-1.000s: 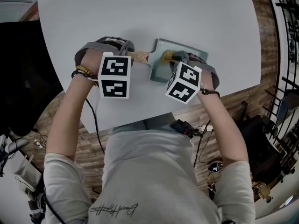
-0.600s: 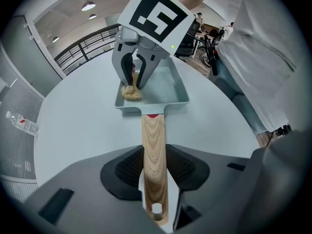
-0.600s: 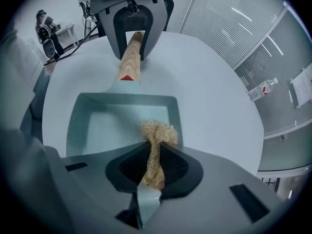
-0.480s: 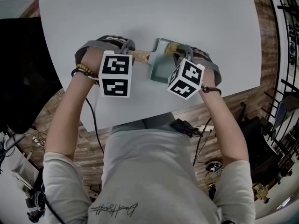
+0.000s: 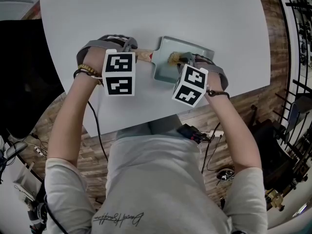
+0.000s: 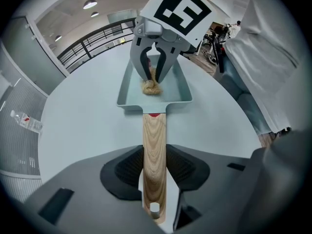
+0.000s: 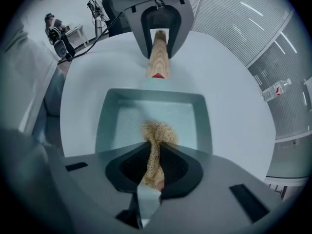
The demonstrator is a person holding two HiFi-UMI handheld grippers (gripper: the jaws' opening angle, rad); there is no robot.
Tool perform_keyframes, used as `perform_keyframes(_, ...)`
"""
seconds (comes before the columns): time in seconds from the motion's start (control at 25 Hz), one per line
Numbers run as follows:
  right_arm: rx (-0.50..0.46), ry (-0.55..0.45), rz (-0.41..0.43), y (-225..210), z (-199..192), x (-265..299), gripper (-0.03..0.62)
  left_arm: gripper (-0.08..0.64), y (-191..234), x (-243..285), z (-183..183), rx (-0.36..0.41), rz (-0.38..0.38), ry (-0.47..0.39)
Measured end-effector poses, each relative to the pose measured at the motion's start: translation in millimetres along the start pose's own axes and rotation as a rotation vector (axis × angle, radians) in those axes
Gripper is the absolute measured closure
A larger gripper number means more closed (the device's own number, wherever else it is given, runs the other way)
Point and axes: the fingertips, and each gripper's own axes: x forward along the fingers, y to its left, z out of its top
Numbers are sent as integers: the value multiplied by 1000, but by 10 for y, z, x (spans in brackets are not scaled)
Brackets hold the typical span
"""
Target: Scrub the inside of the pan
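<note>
In the pan [image 5: 164, 71], right tongs [image 7: 156, 160] grip the scrubber [image 7: 158, 132]; left tongs [image 6: 155, 168] clamp its handle [image 6: 154, 133].

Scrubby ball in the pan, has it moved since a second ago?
The tan fibre scrubber, pinched in the right gripper, slid toward the far rim of the pale green square pan, then back near its middle. Nothing was grabbed or dropped: the left gripper still clamps the pan's wooden handle, and the pan sits in about the same spot on the white round table.
</note>
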Motion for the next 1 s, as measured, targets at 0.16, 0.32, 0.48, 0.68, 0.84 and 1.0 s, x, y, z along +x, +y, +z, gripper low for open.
perform_keyframes(0.16,-5,20,110,224,-19,-5,523,411,3,23,-22,0,-3,6)
perform_keyframes(0.32,-14,44,215,402,-35,-32,525,411,22,24,-36,7,-6,10)
perform_keyframes(0.48,-27,52,300,547,-33,-54,526,411,23,24,-49,9,-6,15)
perform_keyframes(0.68,17,29,325,555,-35,-66,526,411,23,29,-34,14,-4,14)
perform_keyframes(0.84,-8,-2,178,529,-43,-61,525,411,-12,25,-39,37,-9,16)
perform_keyframes(1.0,-18,-7,23,342,-110,-47,523,411,-20,6,-3,65,-15,17)
